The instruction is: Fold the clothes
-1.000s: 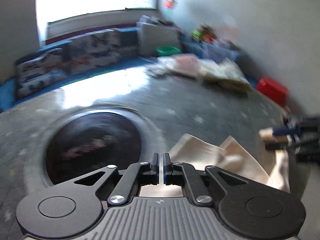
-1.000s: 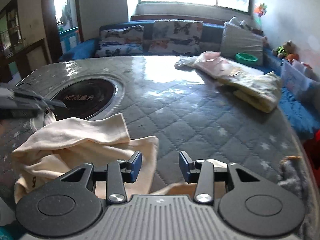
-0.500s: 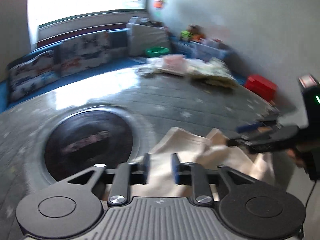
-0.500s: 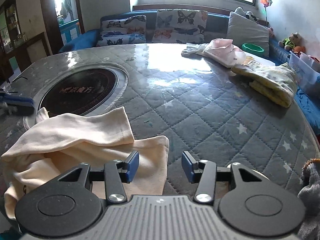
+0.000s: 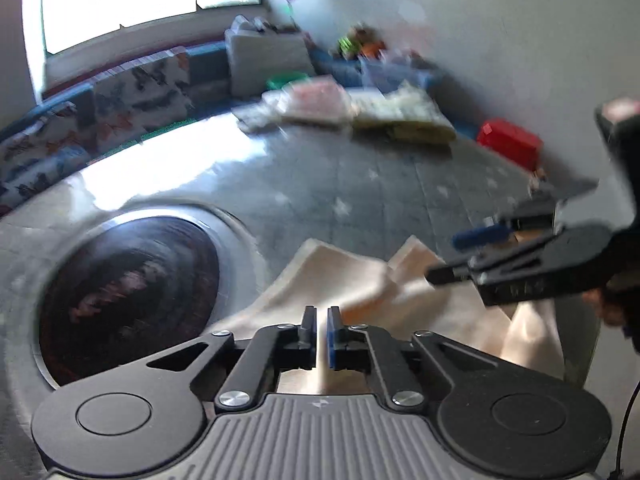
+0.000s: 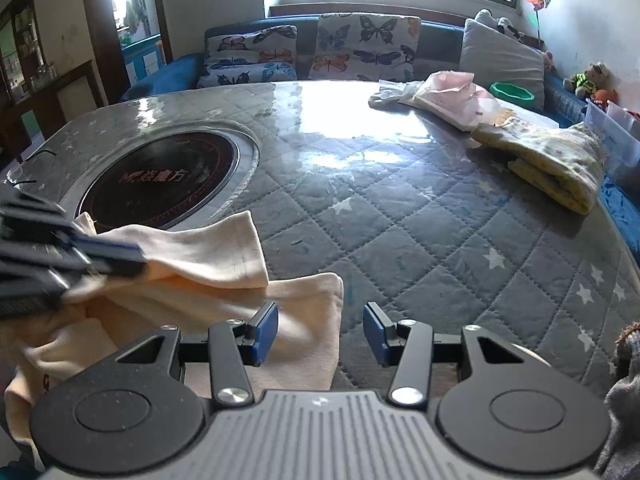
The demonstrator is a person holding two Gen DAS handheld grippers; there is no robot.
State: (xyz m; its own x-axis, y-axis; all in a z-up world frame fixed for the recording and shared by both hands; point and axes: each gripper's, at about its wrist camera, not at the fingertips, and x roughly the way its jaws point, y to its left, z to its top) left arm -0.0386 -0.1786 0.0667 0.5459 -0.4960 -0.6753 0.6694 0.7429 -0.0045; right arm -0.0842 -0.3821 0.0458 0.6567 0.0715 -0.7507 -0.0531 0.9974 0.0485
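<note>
A cream garment (image 6: pixel 192 280) lies crumpled on the near left of the quilted grey table (image 6: pixel 420 240); it also shows in the left wrist view (image 5: pixel 360 288). My left gripper (image 5: pixel 321 334) has its jaws nearly closed on an edge of the cream cloth; it appears blurred at the left of the right wrist view (image 6: pixel 72 256). My right gripper (image 6: pixel 320 330) is open and empty over the garment's near right edge; it shows from the side in the left wrist view (image 5: pixel 472 256).
A round black hotplate (image 6: pixel 160 180) is set into the table on the left. Folded pink (image 6: pixel 452 92) and yellow (image 6: pixel 560 160) clothes lie at the far right. A sofa with butterfly cushions (image 6: pixel 360 48) stands behind. A red box (image 5: pixel 508 144) sits off the table.
The left gripper was shut, opened half a second ago, and has now closed again on the cream cloth. The right gripper stayed open and moved closer to the left one.
</note>
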